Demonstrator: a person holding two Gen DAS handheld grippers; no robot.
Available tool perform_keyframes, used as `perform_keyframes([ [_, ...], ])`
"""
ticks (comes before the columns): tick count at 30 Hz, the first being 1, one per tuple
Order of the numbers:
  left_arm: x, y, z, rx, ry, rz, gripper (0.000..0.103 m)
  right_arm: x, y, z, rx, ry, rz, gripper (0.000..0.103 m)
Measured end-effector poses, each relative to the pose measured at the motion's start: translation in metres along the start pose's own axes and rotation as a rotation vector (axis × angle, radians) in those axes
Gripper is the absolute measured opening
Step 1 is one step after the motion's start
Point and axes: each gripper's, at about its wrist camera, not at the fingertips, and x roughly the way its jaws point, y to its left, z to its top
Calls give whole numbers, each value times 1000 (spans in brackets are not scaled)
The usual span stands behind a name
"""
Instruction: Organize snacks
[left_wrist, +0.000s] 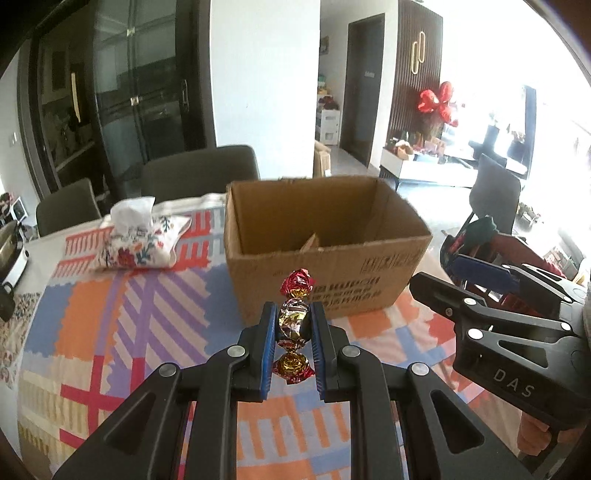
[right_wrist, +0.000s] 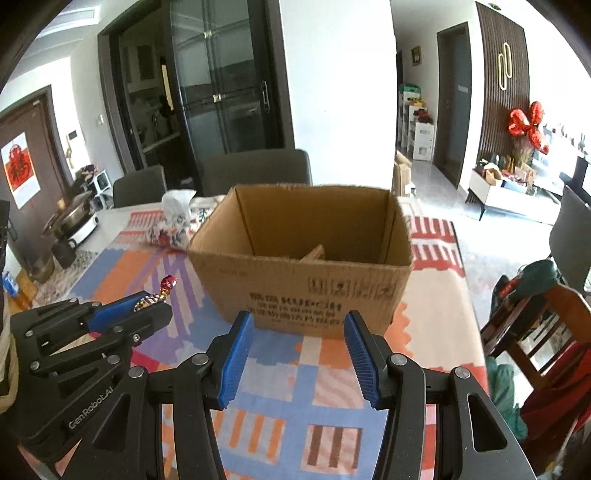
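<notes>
Though the cardboard box (right_wrist: 303, 273) is open, its near wall hides the floor.

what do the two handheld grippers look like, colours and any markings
Both the left gripper and the right gripper are black plastic linkage frames with triangular cut-outs and silver rivets. Their fingers carry ribbed blue pads. White lettering marks the bodies: "GenRobot.AI" on the left, "DAS" on the right.

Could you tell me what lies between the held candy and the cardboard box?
Nothing: only bare patterned tablecloth separates candy from cardboard box, per the left wrist view.
</notes>
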Motion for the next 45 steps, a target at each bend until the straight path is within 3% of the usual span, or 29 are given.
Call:
perform_keyframes([
  [13,9,-16,56,30,-36,11,19,-2,-26,48,-1,-28,-45,52],
  [28,69,-28,105,25,64,27,20,35,-59,75,16,29,-83,52],
  [29,72,-29,107,21,70,31,23,37,-60,75,16,30,-85,52],
  [31,74,-29,108,5,69,37,42,39,-64,77,18,31,-92,52],
  [35,67,-33,101,14,46,68,46,39,-67,75,29,29,-89,53],
  [37,60,-33,94,18,29,88,51,37,-68,71,34,22,-89,65],
  [45,19,-23,60,-6,-52,146,71,12,-65,47,56,-21,-96,79],
])
